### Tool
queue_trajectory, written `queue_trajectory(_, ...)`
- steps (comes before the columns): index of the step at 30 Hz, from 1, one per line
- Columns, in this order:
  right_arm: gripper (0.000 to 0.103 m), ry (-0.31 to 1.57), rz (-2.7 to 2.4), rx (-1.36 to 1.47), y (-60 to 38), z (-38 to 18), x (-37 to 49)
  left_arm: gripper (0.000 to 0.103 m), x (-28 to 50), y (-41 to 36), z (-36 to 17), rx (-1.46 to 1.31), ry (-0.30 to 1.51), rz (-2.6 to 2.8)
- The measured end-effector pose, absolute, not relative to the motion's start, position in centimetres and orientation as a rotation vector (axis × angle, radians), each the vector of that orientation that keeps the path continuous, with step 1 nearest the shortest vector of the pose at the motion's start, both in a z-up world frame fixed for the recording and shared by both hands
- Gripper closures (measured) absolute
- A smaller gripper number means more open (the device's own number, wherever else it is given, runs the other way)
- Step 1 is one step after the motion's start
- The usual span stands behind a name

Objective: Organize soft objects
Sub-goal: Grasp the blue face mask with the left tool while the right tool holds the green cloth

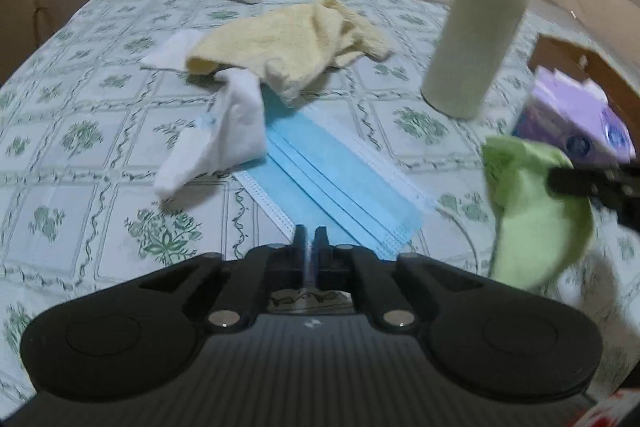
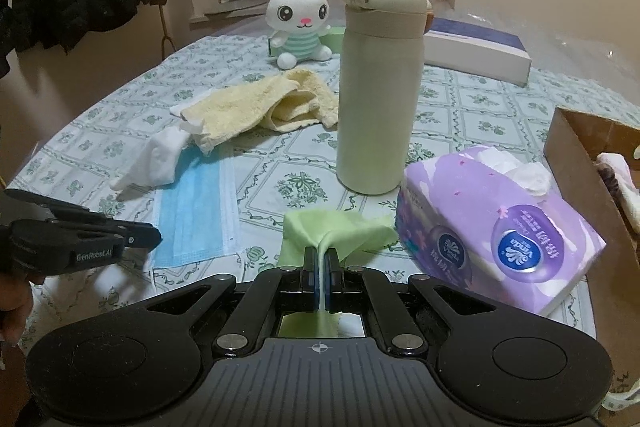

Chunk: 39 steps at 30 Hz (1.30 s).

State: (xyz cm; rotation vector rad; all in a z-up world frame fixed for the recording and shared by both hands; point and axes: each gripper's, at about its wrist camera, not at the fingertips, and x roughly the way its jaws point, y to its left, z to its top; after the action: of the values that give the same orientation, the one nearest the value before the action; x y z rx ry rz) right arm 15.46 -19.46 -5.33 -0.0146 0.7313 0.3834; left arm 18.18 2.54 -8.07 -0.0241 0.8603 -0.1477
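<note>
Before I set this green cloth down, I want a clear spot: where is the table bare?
Bare tablecloth lies behind the bottle, up to the white box, and left of the tissue wad and mask. The middle is crowded: towel overlapping wad and mask. Tissue pack and cardboard box fill the right.

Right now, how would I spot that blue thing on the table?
Find the tall cream bottle standing on the patterned tablecloth. Left of it, nearer than the yellow towel, lies the face mask: flat, pleated, pale blue with white edges, partly under a crumpled white tissue.
</note>
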Motion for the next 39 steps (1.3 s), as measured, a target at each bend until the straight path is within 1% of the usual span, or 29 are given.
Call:
queue_trajectory(2, 0.101, 0.732, 0.382, -0.009, -19.7, -5.2, 15.3, 0.062, 18.7, 2.6, -8.0, -0.065, 0.860, -0.129)
queue_trajectory(3, 0.101, 0.733, 0.383, -0.006, -19.8, -5.2, 15.2, 0.053, 19.0, 2.5, -8.0, -0.092, 0.859, -0.121)
queue_trajectory(4, 0.101, 0.733, 0.382, -0.006, -19.9, -5.1, 15.1, 0.036, 19.4, 2.3, -8.1, -0.116, 0.859, -0.104)
queue_trajectory(5, 0.101, 0.732, 0.381, -0.008, -20.0, -5.0, 14.9, 0.027, 19.7, 2.1, -8.1, -0.132, 0.860, -0.089)
queue_trajectory(6, 0.101, 0.732, 0.381, -0.009, -20.1, -5.0, 14.8, 0.024, 20.1, 1.8, -8.2, -0.146, 0.859, -0.072)
queue_trajectory(7, 0.101, 0.733, 0.379, -0.008, -20.3, -5.0, 14.7, 0.019, 20.5, 1.3, -8.3, -0.155, 0.855, -0.047)
queue_trajectory(8, 0.101, 0.733, 0.377, -0.007, -20.4, -5.0, 14.6, 0.017, 20.9, 0.9, -8.4, -0.159, 0.852, -0.027)
queue_trajectory(12, 0.101, 0.733, 0.366, -0.003, -21.1, -5.2, 14.5, 0.014, 22.2, -1.3, -9.0, -0.118, 0.829, 0.071)
queue_trajectory(14, 0.101, 0.735, 0.360, -0.003, -21.4, -5.4, 14.7, 0.007, 22.8, -2.4, -9.4, -0.092, 0.821, 0.110)
queue_trajectory(18, 0.101, 0.749, 0.351, -0.001, -22.2, -6.0, 15.0, 0.006, 23.8, -3.2, -9.7, -0.110, 0.809, 0.160)
queue_trajectory(21, 0.101, 0.759, 0.353, 0.002, -22.6, -6.3, 15.1, 0.009, 24.3, -3.2, -9.7, -0.098, 0.813, 0.149)
queue_trajectory(22, 0.101, 0.761, 0.355, 0.002, -22.6, -6.5, 15.2, 0.015, 24.3, -3.3, -9.8, -0.072, 0.813, 0.140)
queue_trajectory(23, 0.101, 0.764, 0.357, 0.003, -22.6, -6.5, 15.2, 0.025, 24.1, -3.2, -9.7, -0.047, 0.808, 0.127)
queue_trajectory(24, 0.101, 0.766, 0.361, 0.004, -22.5, -6.6, 15.2, 0.032, 23.9, -3.0, -9.6, -0.033, 0.801, 0.110)
queue_trajectory(26, 0.101, 0.767, 0.368, 0.006, -22.4, -6.6, 15.2, 0.062, 23.5, -2.5, -9.3, -0.017, 0.800, 0.068)
queue_trajectory(27, 0.101, 0.766, 0.372, 0.009, -22.4, -6.6, 15.2, 0.069, 23.3, -2.2, -9.1, -0.016, 0.805, 0.051)
queue_trajectory(28, 0.101, 0.765, 0.376, 0.011, -22.3, -6.6, 15.2, 0.084, 23.1, -1.8, -9.0, -0.021, 0.813, 0.032)
queue_trajectory(29, 0.101, 0.764, 0.379, 0.012, -22.2, -6.5, 15.1, 0.094, 22.8, -1.4, -8.8, -0.025, 0.821, 0.014)
queue_trajectory(34, 0.101, 0.746, 0.393, 0.010, -21.7, -5.8, 14.5, 0.099, 20.1, 0.5, -8.1, -0.024, 0.849, -0.085)
queue_trajectory(39, 0.101, 0.736, 0.393, 0.006, -21.7, -5.1, 13.5, 0.100, 16.2, 0.5, -7.5, 0.054, 0.874, -0.234)
